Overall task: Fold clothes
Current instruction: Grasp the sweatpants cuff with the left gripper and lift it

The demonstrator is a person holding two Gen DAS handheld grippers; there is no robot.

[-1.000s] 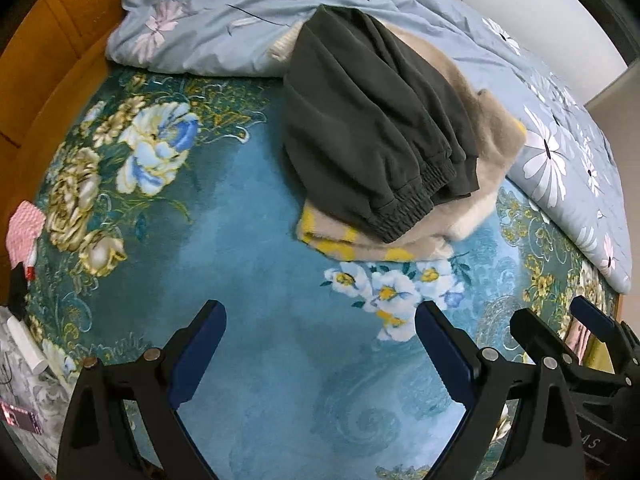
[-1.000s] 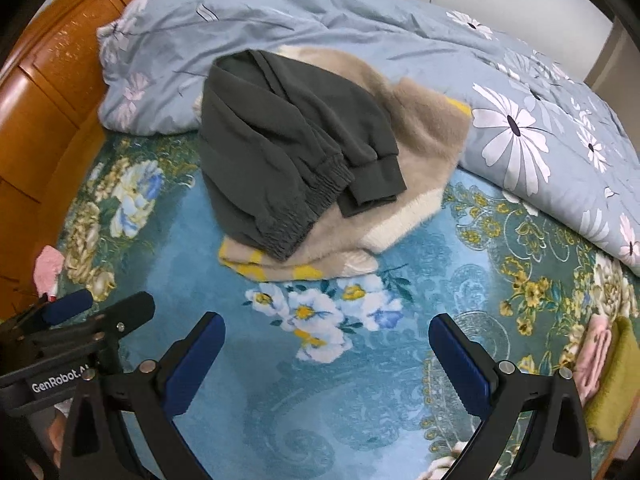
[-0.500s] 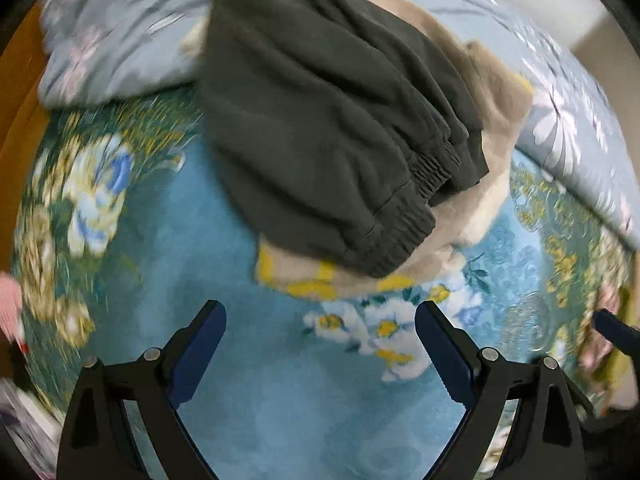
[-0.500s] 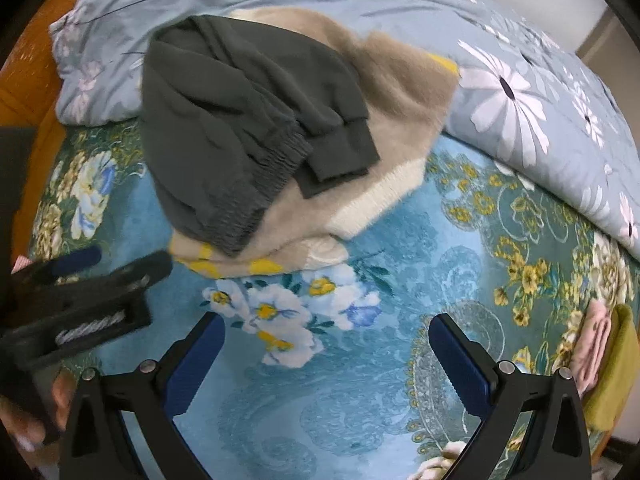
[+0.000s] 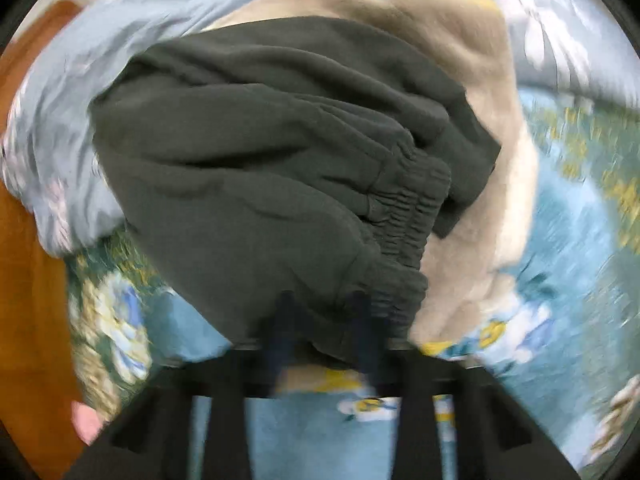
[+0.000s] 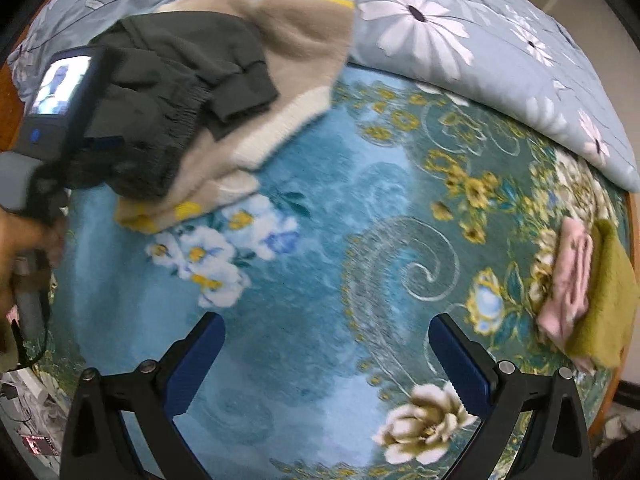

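A dark grey garment with elastic cuffs (image 5: 260, 160) lies crumpled on top of a beige fuzzy sweater (image 5: 480, 100) on the bed. My left gripper (image 5: 324, 312) is blurred by motion. Its fingers stand close together on the garment's near hem, with cloth pinched between them. In the right wrist view the same dark garment (image 6: 172, 80) and beige sweater (image 6: 300, 48) lie at the upper left, with the left gripper (image 6: 100, 148) pressed into the dark cloth. My right gripper (image 6: 324, 320) hovers open over bare bedspread, well right of the pile.
A teal floral bedspread (image 6: 320, 200) covers the bed. A light blue flowered quilt (image 6: 460, 40) is bunched along the far side. Folded pink (image 6: 572, 280) and olive (image 6: 608, 300) clothes sit at the right edge. An orange wooden headboard (image 5: 24, 280) runs along the left.
My left gripper has moved forward to the pile and closed its fingers on the dark garment's hem. The right gripper stayed open and drifted right.
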